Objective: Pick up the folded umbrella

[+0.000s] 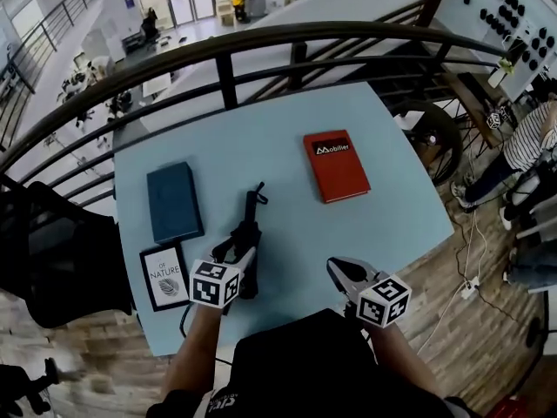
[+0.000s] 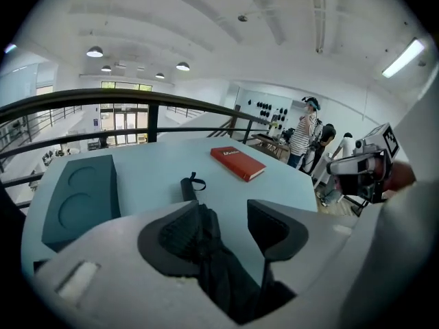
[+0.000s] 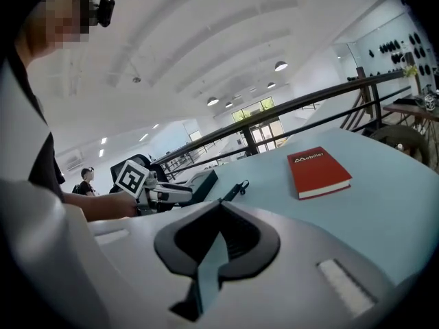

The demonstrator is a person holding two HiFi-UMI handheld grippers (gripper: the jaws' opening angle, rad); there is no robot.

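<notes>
1. Holds the left gripper (image 1: 245, 252) tilted downward over the near part of the tabletop (image 1: 392, 207), with the forearm coming in from the near edge.
2. Has its jaws apart around the near end of the folded umbrella (image 1: 253, 218), the fabric resting against one jaw and clear of the other.
3. Holds the right gripper (image 1: 341, 270) further right, just inside the near edge, jaws together on nothing.
4. Shows the umbrella as slim and black, lying left of centre with its wrist loop at the far end, between a teal box (image 1: 174, 201) and a red book (image 1: 336, 165).
</notes>
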